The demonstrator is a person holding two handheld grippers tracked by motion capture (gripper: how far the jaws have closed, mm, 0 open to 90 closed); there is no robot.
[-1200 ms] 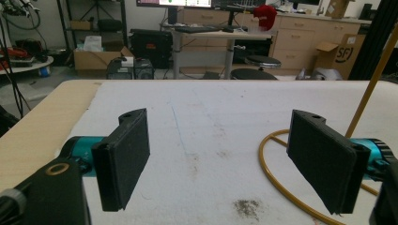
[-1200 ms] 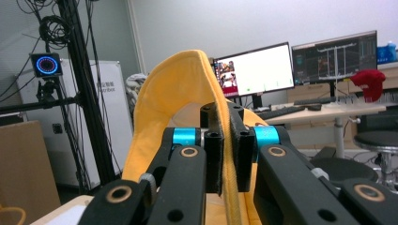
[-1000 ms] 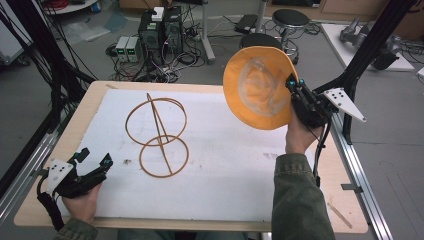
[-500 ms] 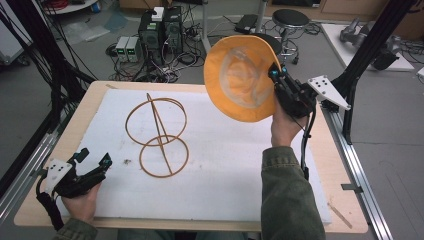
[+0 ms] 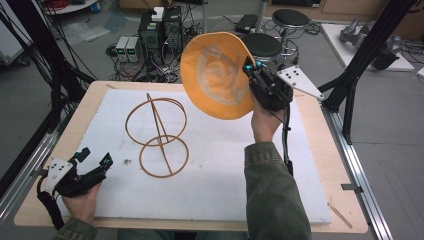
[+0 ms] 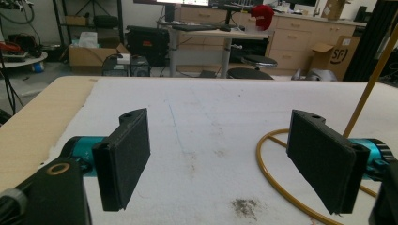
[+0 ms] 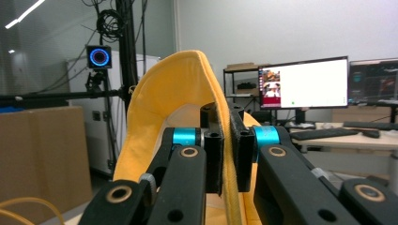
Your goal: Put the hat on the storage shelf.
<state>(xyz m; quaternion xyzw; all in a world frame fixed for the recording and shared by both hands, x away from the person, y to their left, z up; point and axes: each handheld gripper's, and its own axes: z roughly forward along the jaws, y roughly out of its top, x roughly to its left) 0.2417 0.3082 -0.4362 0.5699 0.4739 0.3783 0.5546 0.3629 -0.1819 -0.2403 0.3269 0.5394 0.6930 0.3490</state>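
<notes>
At the near left corner of the white mat (image 5: pixel 210 195) we see the left gripper (image 5: pixel 95 161) resting low, jaws spread wide with nothing between them, just left of the wire hat stand (image 5: pixel 157 135). Farther off, the right gripper (image 5: pixel 250 75) is clamped on the brim of the yellow hat (image 5: pixel 215 75), held up in the air. The hat hangs right of and above the stand, whose post tilts up, so we judge the right hand is the one placed to carry it left and down.
</notes>
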